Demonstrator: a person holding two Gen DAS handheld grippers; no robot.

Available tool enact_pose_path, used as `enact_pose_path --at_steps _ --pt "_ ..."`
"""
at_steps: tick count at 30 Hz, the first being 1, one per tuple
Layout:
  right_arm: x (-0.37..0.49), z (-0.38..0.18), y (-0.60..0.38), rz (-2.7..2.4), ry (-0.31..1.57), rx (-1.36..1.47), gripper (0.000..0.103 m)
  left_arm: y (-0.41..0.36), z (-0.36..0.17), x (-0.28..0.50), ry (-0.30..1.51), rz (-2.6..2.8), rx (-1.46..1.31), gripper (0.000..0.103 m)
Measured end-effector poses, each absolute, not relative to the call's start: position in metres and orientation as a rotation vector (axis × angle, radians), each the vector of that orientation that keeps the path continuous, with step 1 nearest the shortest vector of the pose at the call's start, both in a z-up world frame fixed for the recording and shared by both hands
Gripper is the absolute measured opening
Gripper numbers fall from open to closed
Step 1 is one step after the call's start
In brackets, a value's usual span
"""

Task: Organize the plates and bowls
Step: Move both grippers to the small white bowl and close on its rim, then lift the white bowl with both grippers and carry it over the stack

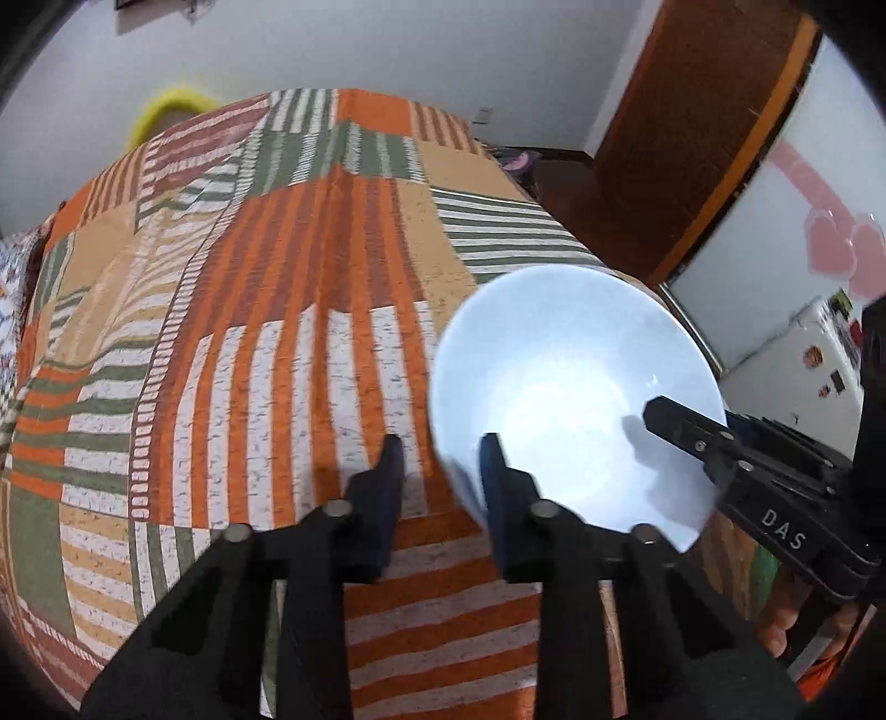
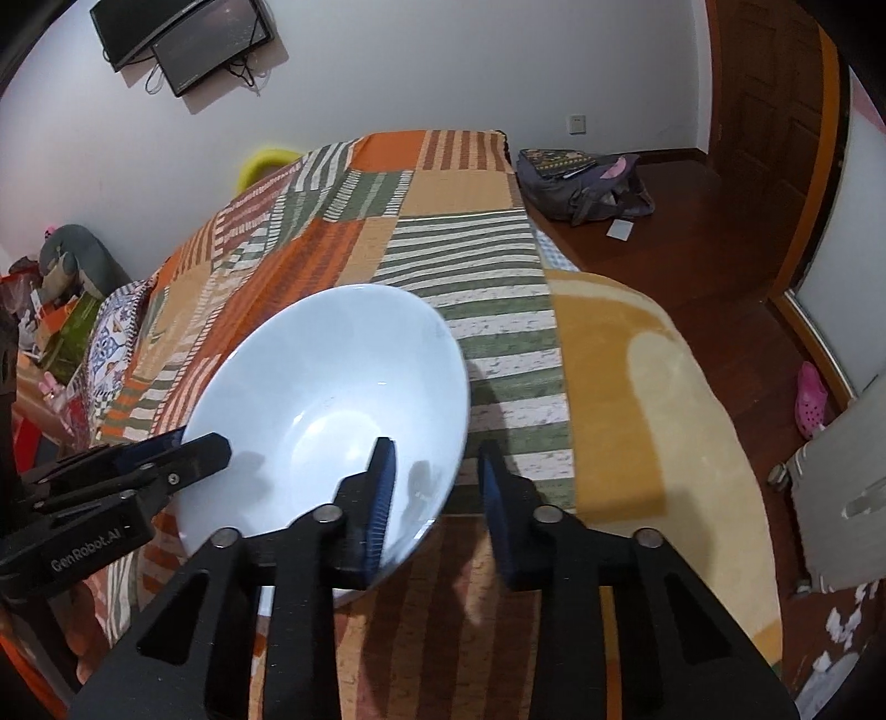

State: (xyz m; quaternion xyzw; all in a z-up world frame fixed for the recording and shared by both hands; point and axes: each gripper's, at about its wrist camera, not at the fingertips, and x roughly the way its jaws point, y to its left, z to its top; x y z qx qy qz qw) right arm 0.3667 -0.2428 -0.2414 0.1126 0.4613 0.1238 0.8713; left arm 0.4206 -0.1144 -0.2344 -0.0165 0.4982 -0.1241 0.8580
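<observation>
Jaws of the left gripper (image 1: 443,459) are being held nearly shut across the left rim of the white bowl (image 1: 554,399), one finger inside it and one outside against the wall. Jaws of the right gripper (image 2: 434,459) are being held likewise across the opposite rim, narrowed down onto the wall with one finger inside. In each wrist view the other gripper is being seen pinching the far edge of the bowl. The bowl is being carried tilted between the two, over the near right part of the bed; whether its base is touching the cover cannot be told. The bed is being covered by a patchwork bedspread (image 1: 277,277) of orange, green and white stripes, with a yellow blanket (image 2: 637,387) lying along its right edge. Further right, a pink shoe (image 2: 811,399) is lying on the wooden floor. Beyond the far end of the bed, a grey bag (image 2: 581,188) is sitting on the floor. Two dark screens (image 2: 183,39) are being shown mounted on the far wall.
</observation>
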Motion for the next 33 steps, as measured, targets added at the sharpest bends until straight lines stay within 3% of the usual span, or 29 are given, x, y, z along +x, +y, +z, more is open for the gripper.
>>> enact_pose_path --at_steps 1,12,33 --pt "0.366 -0.24 -0.241 0.25 0.964 0.221 0.019 -0.118 -0.234 0.419 1.047 -0.263 -0.022 0.013" --pt "0.347 -0.222 -0.233 0.227 0.971 0.172 0.02 -0.118 -0.223 0.401 1.061 -0.233 -0.019 0.013" --pt "0.27 -0.147 -0.191 0.339 0.857 0.175 0.02 -0.068 -0.113 0.274 0.886 -0.201 -0.04 0.013"
